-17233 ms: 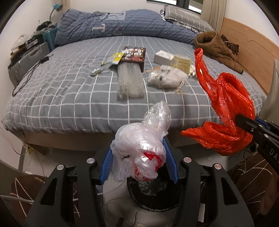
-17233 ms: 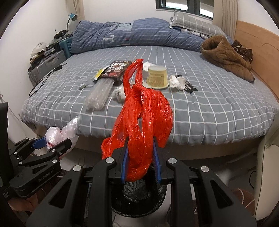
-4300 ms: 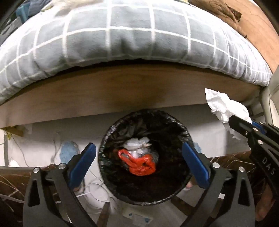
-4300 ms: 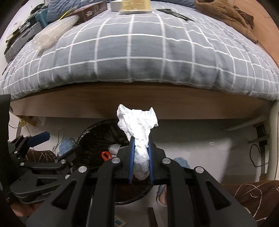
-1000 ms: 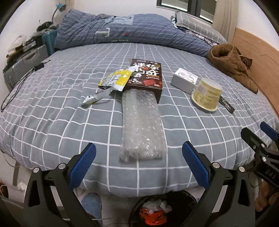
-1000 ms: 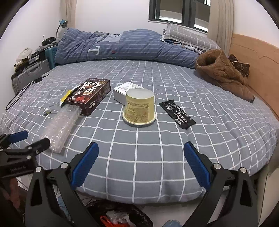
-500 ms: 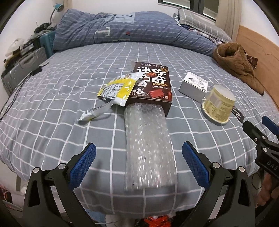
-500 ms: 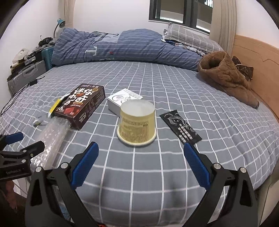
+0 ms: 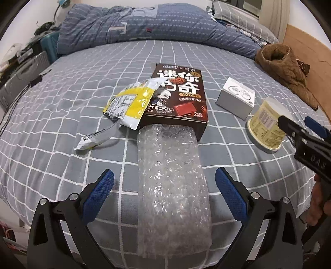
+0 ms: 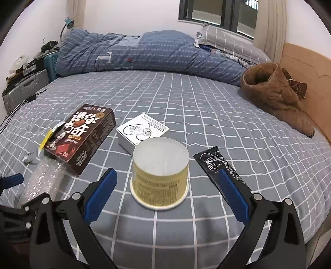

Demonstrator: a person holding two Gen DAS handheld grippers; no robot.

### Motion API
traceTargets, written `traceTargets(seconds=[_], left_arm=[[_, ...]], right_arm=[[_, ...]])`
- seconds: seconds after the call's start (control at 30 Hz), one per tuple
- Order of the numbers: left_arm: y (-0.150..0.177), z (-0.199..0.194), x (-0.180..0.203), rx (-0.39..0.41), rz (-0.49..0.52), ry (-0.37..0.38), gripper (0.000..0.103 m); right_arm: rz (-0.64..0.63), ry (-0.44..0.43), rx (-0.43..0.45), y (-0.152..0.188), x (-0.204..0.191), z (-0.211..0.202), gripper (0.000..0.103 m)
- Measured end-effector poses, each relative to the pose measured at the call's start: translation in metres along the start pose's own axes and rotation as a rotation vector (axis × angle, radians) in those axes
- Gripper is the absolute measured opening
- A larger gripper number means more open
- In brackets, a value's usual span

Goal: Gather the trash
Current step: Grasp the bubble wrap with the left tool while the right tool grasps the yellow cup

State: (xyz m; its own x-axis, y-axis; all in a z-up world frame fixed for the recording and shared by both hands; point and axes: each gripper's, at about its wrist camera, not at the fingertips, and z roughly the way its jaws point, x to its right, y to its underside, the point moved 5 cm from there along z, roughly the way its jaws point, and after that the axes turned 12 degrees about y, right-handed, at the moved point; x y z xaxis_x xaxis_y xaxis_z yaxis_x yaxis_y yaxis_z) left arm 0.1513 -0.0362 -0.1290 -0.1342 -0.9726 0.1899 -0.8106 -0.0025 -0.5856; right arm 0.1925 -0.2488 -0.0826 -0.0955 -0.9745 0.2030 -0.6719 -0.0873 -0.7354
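We are holding two grippers over a bed (image 10: 186,107) covered in a grey sheet with a white grid. Nearest to us, the left gripper (image 9: 163,192) is hovering with its blue-padded fingers (image 9: 99,192) spread wide and empty. Between them is lying a long strip of clear bubble wrap (image 9: 171,182), running from the bed's near edge away from us. The right gripper (image 10: 165,190) is also hovering wide open and empty, its blue pads (image 10: 233,198) standing on either side of an upside-down pale yellow paper cup (image 10: 160,178) that is sitting on the sheet just ahead.

Just beyond the bubble wrap, and touching its far end, a dark brown chocolate snack box (image 9: 180,97) is lying flat. A torn yellow and silver wrapper (image 9: 128,103) is resting against the box's left edge, with a smaller silver wrapper (image 9: 95,139) trailing below it. To the right of the box, a small white carton (image 10: 142,131) with line drawings on top is sitting just behind the cup. A black sachet (image 10: 219,165) is lying to the right of the cup, partly behind the right finger.

Farther back, a brown fleecy garment (image 10: 275,97) is lying heaped near the wooden headboard (image 10: 306,66) on the right. At the far side, a rumpled blue duvet (image 10: 144,53) is stretching across the bed, with a checked pillow (image 10: 227,46) behind it and a window (image 10: 217,12) above.
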Motion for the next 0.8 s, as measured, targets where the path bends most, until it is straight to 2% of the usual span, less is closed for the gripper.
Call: traceTargets(seconds=[0.2,0.27,0.3,0.33,0.37,0.5,0.6,0.8], left_arm=[[0.004,0.008,-0.003,-0.026,-0.01,0.009,0.082],[0.005,0.01,-0.004,-0.035,-0.014,0.017,0.076],[0.007,0.012,-0.004,-0.042,-0.021,0.03,0.07],[0.008,0.013,-0.004,-0.048,-0.026,0.039,0.065],[0.009,0.015,-0.004,-0.057,-0.028,0.046,0.055],[0.011,0.013,-0.002,-0.056,-0.023,0.058,0.04],[0.01,0.005,-0.001,-0.043,-0.011,0.06,0.032],[0.008,0.0,0.002,-0.04,0.001,0.067,0.027]], right_arm=[[0.004,-0.005,-0.025,-0.002,-0.004,0.015,0.094],[-0.006,-0.012,-0.044,-0.001,-0.008,0.019,0.083],[-0.019,-0.018,-0.062,0.001,-0.011,0.023,0.071],[-0.029,-0.019,-0.07,0.002,-0.013,0.024,0.065],[-0.036,-0.013,-0.06,0.002,-0.014,0.022,0.065],[-0.042,-0.006,-0.049,0.002,-0.015,0.018,0.065],[-0.021,-0.012,-0.037,0.001,-0.011,0.01,0.065],[-0.008,-0.02,-0.008,-0.004,-0.008,-0.006,0.065]])
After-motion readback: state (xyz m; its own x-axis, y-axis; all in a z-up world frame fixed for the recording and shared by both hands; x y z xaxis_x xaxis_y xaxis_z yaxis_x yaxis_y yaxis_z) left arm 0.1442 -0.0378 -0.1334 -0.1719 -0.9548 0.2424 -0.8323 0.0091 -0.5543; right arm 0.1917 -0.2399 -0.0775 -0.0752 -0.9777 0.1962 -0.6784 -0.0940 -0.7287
